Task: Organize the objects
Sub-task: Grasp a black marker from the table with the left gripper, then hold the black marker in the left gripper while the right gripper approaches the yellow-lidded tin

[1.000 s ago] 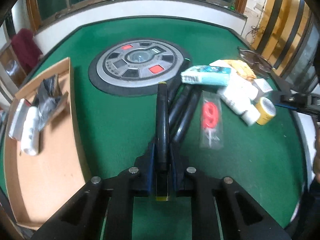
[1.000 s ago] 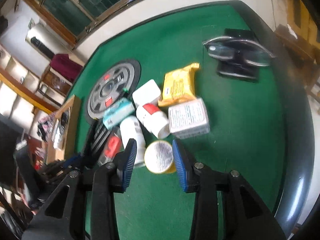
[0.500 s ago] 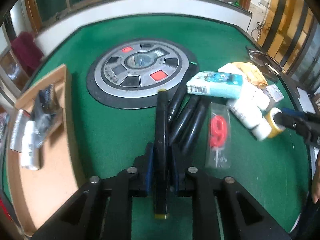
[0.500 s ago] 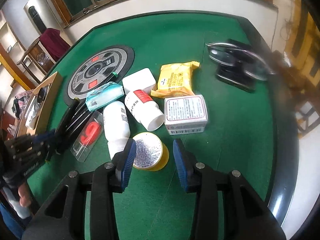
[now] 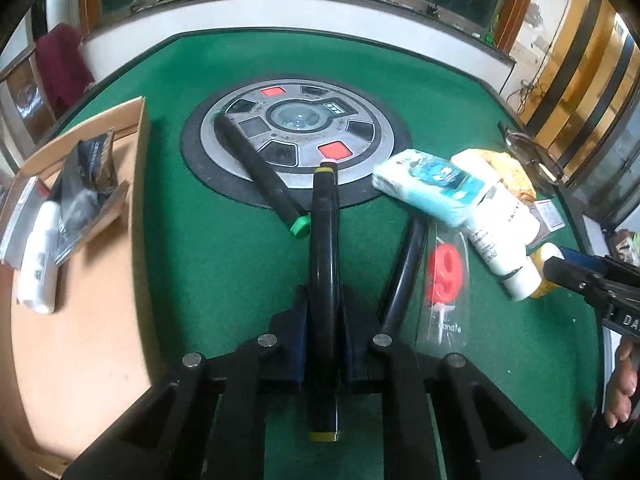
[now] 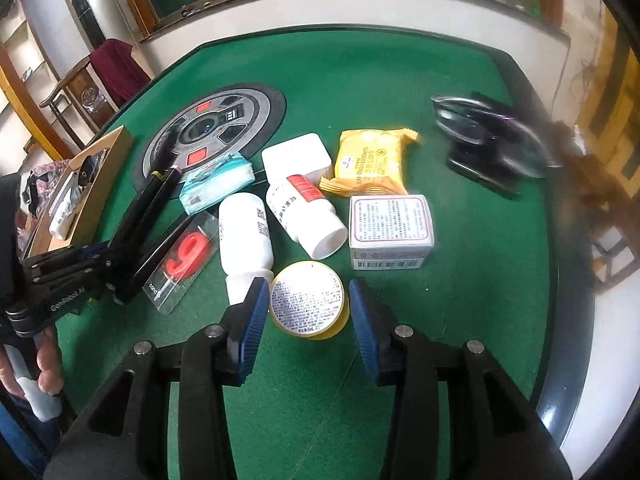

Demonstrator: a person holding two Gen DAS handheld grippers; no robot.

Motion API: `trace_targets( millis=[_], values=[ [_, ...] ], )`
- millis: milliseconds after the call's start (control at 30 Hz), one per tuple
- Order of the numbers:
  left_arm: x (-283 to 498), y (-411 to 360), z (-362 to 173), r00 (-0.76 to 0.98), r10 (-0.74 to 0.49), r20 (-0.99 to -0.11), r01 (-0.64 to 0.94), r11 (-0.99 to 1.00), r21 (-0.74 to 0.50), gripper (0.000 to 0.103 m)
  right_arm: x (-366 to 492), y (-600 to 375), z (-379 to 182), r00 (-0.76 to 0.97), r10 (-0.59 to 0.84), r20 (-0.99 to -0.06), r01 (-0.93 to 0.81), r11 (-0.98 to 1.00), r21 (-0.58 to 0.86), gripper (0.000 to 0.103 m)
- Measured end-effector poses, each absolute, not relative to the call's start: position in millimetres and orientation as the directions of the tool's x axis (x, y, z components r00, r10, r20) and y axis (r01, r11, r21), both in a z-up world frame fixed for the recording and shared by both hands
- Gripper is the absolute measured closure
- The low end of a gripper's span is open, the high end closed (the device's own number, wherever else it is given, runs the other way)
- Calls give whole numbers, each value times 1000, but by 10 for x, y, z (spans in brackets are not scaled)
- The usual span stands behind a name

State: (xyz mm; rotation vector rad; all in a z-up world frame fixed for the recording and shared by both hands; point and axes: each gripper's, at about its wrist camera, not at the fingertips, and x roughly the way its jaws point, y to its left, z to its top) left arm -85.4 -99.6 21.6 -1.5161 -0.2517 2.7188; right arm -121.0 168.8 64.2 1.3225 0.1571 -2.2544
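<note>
My left gripper point(image 5: 323, 320) is shut on a black marker point(image 5: 325, 248) with yellow ends, which points away over the green table point(image 5: 224, 264). A second black marker with a green cap point(image 5: 260, 176) lies across the round dial panel point(image 5: 296, 128), and a third point(image 5: 404, 272) rests to the right of the held one. My right gripper point(image 6: 306, 320) is open and straddles a yellow round tin point(image 6: 306, 300) with a silver label. The tin stands on the felt, and the blue pads point(image 6: 250, 322) are close beside it on both sides.
A cardboard tray point(image 5: 80, 340) at the left holds a white tube and a dark packet. By the tin lie two white bottles point(image 6: 244, 236), a red candle packet point(image 6: 184, 256), a blue tissue pack point(image 6: 218, 184), a yellow cracker packet point(image 6: 372, 160), a labelled box point(image 6: 392, 224) and glasses point(image 6: 488, 152).
The green-capped marker left the bunch on the right and now lies across the dial, left of the held marker. My right gripper rolled level and centred the tin between its jaws.
</note>
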Motion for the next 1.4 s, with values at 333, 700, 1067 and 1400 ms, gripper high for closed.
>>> trace_targets(
  millis=[333, 700, 1067, 1400],
  values=[
    [-581, -1034, 234, -536, 147, -831, 51, -977, -206, 91, -1177, 1615, 598, -394, -337, -855, 501, -858, 107, 64],
    [-574, -984, 175, -523, 138, -841, 52, -980, -193, 91, -1256, 1696, 526, -372, -312, -874, 454, -883, 121, 65],
    [-518, -1046, 251, -577, 131, -806, 84, -972, -218, 91, -1251, 1739, 635, -387, -344, -856, 433, -887, 160, 65],
    [-347, -940, 377, -604, 140, -785, 60, -974, -220, 91, -1234, 1769, 738, -381, -403, -832, 426, -875, 229, 65]
  ],
)
